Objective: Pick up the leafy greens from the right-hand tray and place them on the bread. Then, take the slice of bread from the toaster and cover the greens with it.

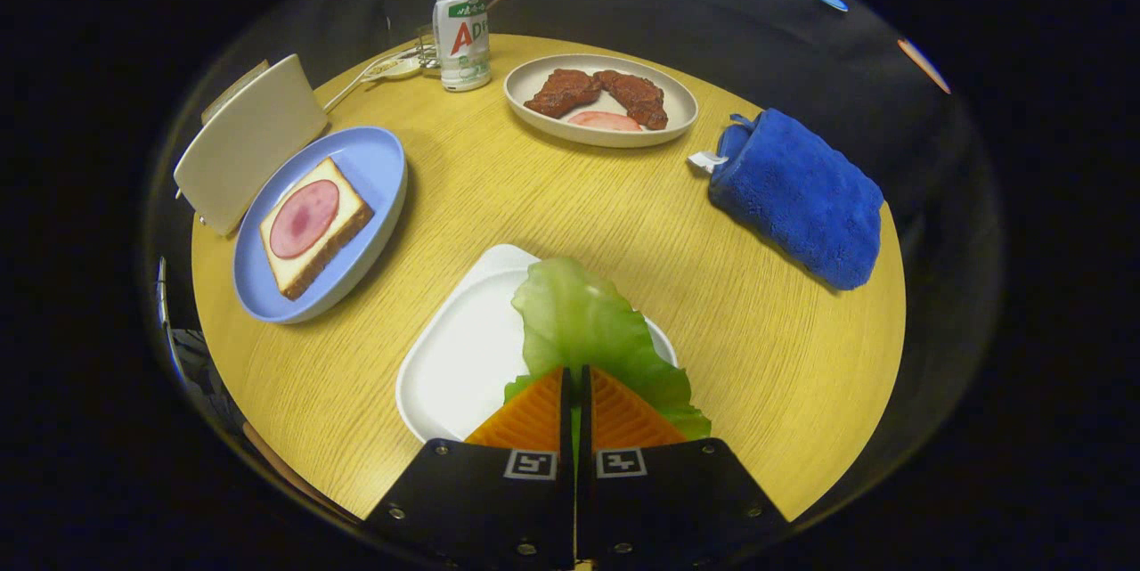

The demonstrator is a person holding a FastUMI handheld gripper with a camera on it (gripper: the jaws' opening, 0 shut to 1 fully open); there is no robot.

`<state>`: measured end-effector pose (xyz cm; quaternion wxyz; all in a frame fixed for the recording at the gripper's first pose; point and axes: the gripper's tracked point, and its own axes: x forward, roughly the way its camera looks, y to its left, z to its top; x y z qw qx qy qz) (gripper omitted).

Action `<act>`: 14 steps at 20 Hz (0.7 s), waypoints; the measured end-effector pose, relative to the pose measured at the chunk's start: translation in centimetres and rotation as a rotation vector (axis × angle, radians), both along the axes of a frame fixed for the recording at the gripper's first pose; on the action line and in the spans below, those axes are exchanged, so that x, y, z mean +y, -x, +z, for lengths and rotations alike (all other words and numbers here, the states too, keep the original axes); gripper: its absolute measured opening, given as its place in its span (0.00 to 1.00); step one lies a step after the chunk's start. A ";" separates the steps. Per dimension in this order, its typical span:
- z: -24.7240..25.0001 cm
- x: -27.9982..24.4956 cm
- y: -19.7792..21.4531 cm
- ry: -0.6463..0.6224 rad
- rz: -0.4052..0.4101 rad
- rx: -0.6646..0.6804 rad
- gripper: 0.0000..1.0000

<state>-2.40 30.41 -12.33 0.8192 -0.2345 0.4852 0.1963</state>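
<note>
Pinching the lettuce leaf (583,322) above the white tray (454,357), tool (576,402) faces blue cloth (802,192).

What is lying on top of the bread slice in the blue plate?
A round pink slice of ham lies on the bread in the blue plate. The gripper is shut on the lettuce leaf.

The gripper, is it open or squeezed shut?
Shut. The gripper has both fingers pressed together on the lettuce leaf, which sticks out ahead of them over the white tray.
</note>
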 end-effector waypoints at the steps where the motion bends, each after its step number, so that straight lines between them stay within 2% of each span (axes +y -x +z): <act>1: 0.3 0.4 0.2 -0.030 -0.002 -0.003 0.02; 4: 3.0 2.2 -0.1 -0.112 0.013 -0.053 0.01; 6: 4.4 2.8 0.0 -0.109 0.044 -0.078 0.01; 10: 3.6 1.8 -0.1 0.044 0.135 -0.063 0.01; 12: 2.5 1.3 -0.1 0.088 0.156 -0.016 0.62; 13: 1.7 1.3 -0.2 0.088 0.164 0.007 0.70; 14: 1.1 0.8 -0.5 0.109 0.164 0.029 0.70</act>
